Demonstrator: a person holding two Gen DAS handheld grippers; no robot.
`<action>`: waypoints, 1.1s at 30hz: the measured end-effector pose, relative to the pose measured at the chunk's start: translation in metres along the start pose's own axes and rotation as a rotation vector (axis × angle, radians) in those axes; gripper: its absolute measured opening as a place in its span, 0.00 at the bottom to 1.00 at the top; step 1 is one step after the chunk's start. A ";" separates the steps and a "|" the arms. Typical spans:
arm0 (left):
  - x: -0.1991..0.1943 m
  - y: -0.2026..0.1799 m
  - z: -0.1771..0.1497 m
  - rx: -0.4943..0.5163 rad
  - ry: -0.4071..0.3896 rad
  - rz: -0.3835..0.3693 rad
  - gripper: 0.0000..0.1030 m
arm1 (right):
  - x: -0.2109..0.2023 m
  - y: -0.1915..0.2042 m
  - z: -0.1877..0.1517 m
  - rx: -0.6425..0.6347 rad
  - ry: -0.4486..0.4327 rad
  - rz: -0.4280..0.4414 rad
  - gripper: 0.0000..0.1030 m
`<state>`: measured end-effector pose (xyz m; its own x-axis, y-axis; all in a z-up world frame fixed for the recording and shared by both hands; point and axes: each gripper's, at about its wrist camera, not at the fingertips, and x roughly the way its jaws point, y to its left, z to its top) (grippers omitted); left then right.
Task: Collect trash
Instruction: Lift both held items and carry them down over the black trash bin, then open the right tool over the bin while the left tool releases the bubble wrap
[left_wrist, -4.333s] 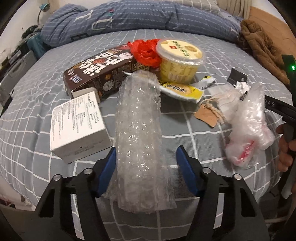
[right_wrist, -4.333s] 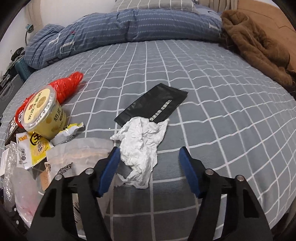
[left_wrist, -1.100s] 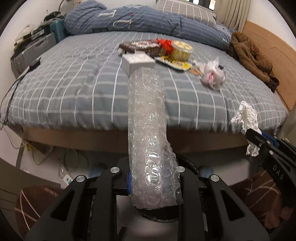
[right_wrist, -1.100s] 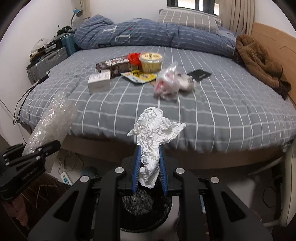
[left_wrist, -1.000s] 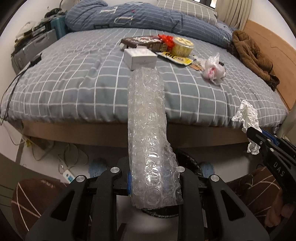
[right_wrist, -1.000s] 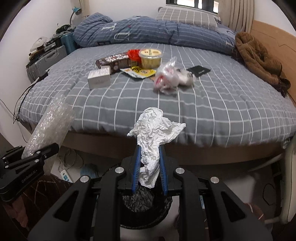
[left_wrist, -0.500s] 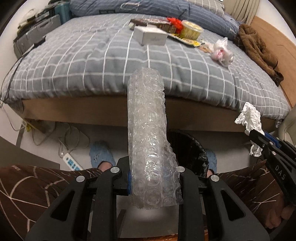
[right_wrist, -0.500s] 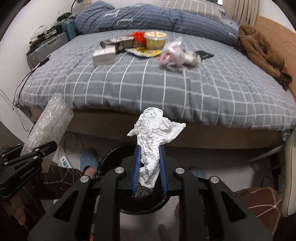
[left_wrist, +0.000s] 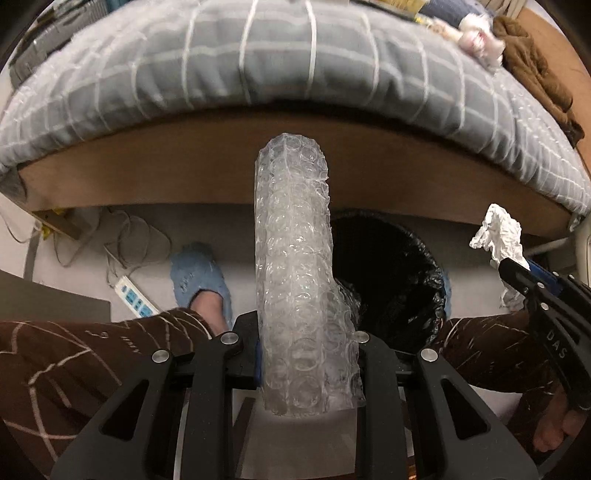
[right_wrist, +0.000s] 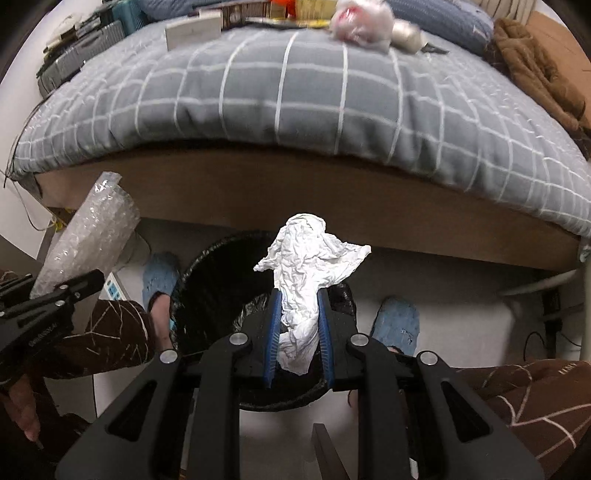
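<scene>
My left gripper is shut on a roll of clear bubble wrap that sticks out ahead of the jaws. My right gripper is shut on a crumpled white tissue. Both point steeply down over a round bin lined with a black bag, which stands on the floor below the bed edge. In the left wrist view the bin lies just right of the bubble wrap, and the right gripper with its tissue shows at the right. In the right wrist view the bubble wrap appears at the left.
The bed with a grey checked cover and wooden frame rises behind the bin; more trash lies on it. The person's brown-trousered legs and blue slippers flank the bin. A power strip and cables lie on the floor at left.
Both grippers have sunk and tilted downward, from facing the bed top to facing the floor and bin. The bin has come into fuller view. Each still holds its item.
</scene>
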<state>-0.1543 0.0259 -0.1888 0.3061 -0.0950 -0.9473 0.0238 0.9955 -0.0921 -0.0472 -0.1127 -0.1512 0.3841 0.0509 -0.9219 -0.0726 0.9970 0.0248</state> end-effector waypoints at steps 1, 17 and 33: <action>0.006 0.000 0.001 -0.003 0.012 -0.006 0.22 | 0.004 0.001 0.000 0.000 0.010 0.002 0.18; 0.040 0.009 -0.003 -0.006 0.082 -0.002 0.22 | 0.059 0.021 0.004 -0.003 0.147 0.069 0.25; 0.047 -0.031 0.000 0.062 0.092 -0.054 0.22 | 0.027 -0.020 -0.002 0.048 0.079 -0.027 0.82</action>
<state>-0.1408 -0.0090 -0.2309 0.2144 -0.1454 -0.9659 0.0974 0.9871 -0.1270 -0.0369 -0.1312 -0.1770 0.3115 0.0208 -0.9500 -0.0177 0.9997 0.0160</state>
